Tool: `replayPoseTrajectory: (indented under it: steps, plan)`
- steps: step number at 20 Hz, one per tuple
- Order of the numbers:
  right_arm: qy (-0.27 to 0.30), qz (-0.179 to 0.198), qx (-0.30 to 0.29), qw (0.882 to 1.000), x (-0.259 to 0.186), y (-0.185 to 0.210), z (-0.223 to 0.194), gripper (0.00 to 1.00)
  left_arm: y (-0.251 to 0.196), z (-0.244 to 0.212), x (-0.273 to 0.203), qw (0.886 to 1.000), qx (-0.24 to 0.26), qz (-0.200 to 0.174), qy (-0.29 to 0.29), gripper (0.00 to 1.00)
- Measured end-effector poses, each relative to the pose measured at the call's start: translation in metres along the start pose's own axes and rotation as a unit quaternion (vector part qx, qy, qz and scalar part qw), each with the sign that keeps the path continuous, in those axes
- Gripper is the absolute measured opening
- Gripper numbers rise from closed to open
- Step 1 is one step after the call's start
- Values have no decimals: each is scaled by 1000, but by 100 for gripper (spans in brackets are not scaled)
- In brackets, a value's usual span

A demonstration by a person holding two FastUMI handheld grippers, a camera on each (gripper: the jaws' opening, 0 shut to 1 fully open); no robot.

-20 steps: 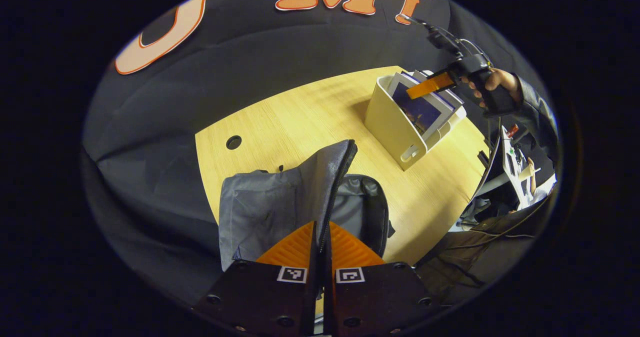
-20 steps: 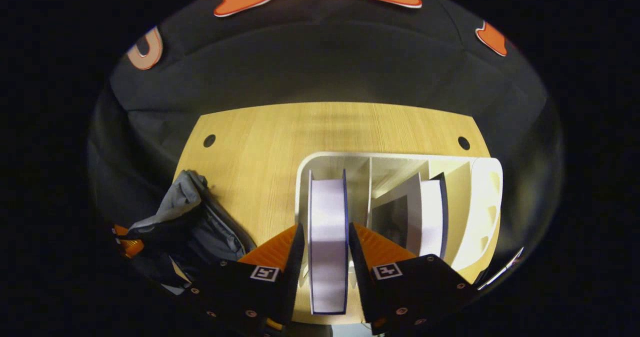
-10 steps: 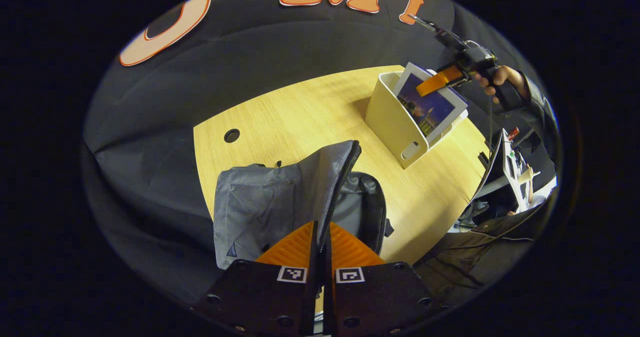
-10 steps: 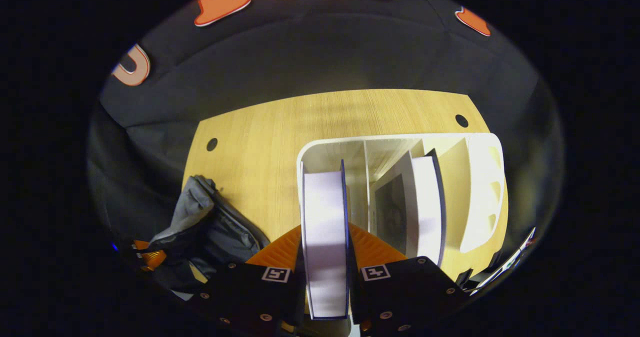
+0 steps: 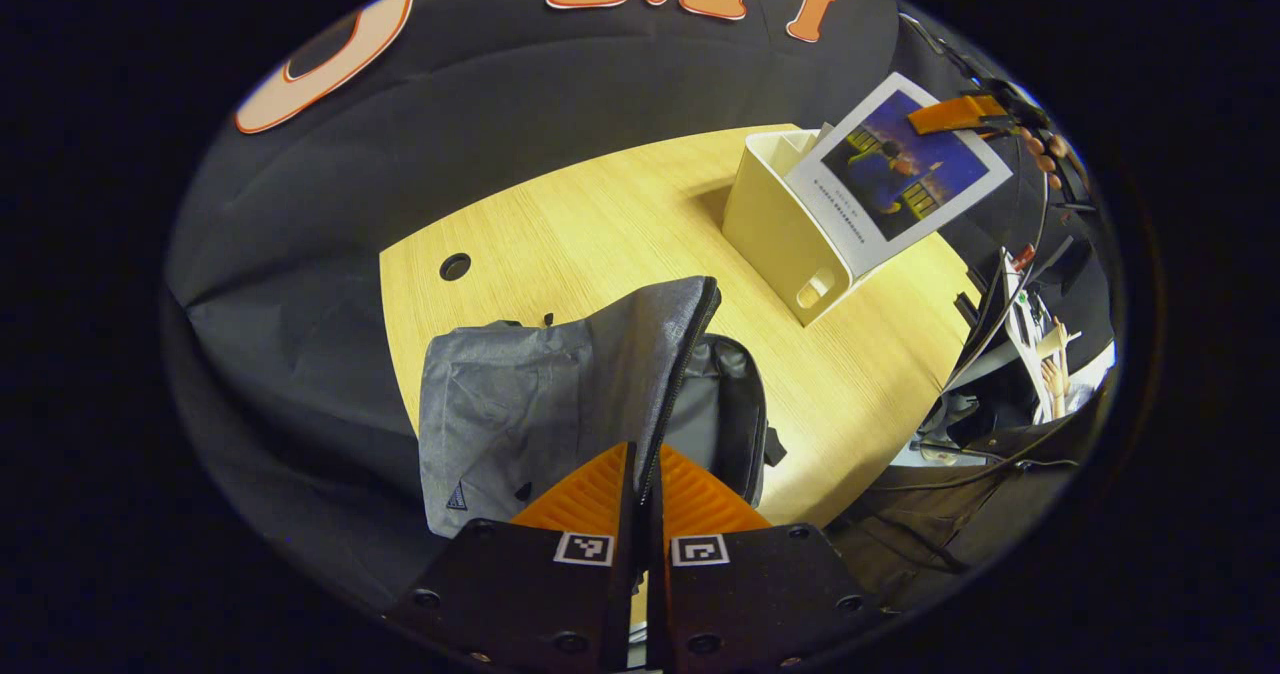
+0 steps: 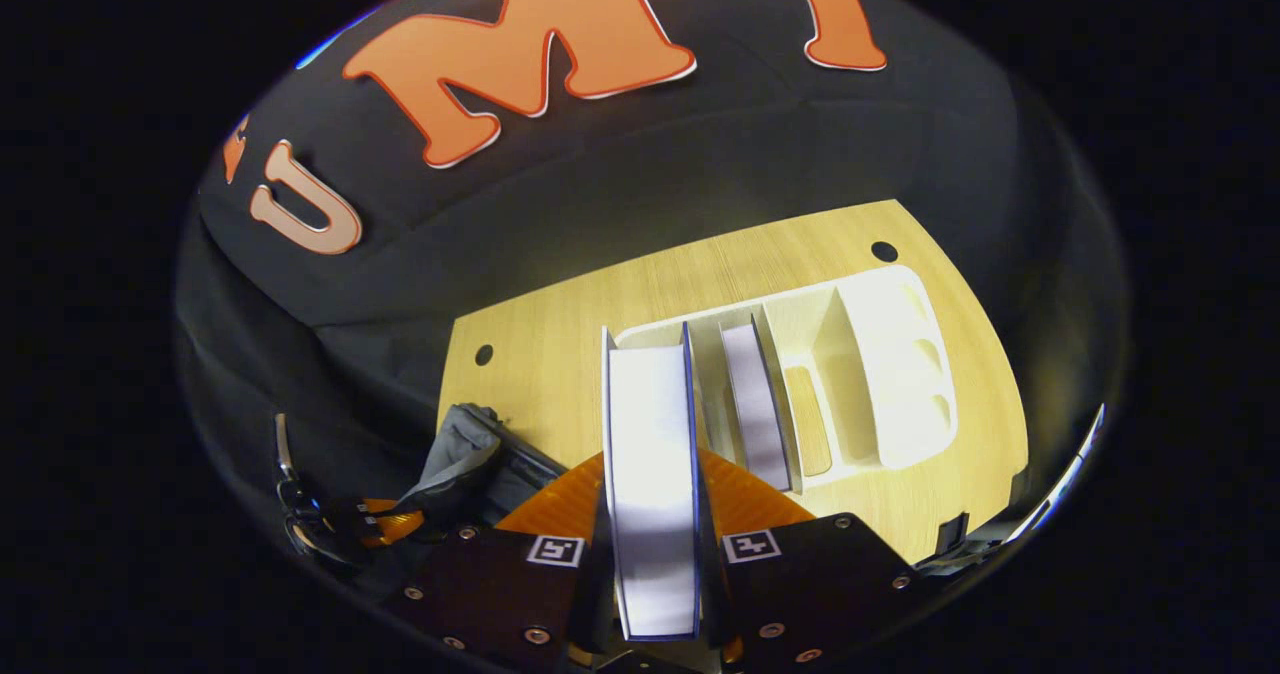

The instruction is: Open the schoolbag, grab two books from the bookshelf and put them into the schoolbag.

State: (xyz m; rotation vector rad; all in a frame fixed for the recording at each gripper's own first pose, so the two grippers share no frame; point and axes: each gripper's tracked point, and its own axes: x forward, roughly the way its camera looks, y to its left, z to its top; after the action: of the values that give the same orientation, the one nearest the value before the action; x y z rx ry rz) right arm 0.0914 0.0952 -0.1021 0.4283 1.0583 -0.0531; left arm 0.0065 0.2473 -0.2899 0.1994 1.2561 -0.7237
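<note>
While the table (image 5: pixel 560 234) carries everything, I judge the job roughly a third done: the schoolbag (image 5: pixel 520 404) lies open near my side of it, its zipped edge lifted, and no book is inside as far as I can see. Beyond it, toward the far right corner, stands the bookshelf (image 5: pixel 775 229), a pale divided rack; in the right gripper view one book (image 6: pixel 752 399) stands in a middle slot of it.

Next in size is the first book (image 6: pixel 650 474), which I have lifted out; it hangs above the rack, clear of its slots, cover tilted toward the bag in the left gripper view.

My right gripper (image 6: pixel 650 554) is closed on that book, both fingers pressing its covers. My left gripper (image 5: pixel 640 499) is pinched together on the bag's raised flap edge (image 5: pixel 680 374), holding the mouth open.

What is left, by my reckoning: carry this book across and drop it into the opening, then return for the second and do the same.
</note>
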Motion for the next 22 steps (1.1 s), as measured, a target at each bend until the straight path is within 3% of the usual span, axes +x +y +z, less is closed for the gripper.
replayPoseTrajectory:
  steps: [4,10,12,13,14,16,22]
  plan:
    - [-10,15,20,1000,-19,-4,-16,36,-2,-6,6,1000,-14,-2,-3,7]
    - [-10,74,56,996,-23,21,-64,35,-6,-11,11,1000,-28,0,-8,7]
    - [-4,103,77,992,-17,41,-85,35,-8,-13,14,999,-33,0,-7,7]
    - [0,114,87,990,-13,48,-94,30,-8,-13,16,999,-39,4,-8,7]
    - [5,124,97,988,-9,56,-104,35,-7,-15,18,999,-46,9,-7,7]
    - [10,142,110,984,2,73,-118,35,-8,-18,19,999,-49,13,-8,7]
    - [7,154,148,977,49,98,-151,35,-8,-14,15,999,-34,32,-12,7]
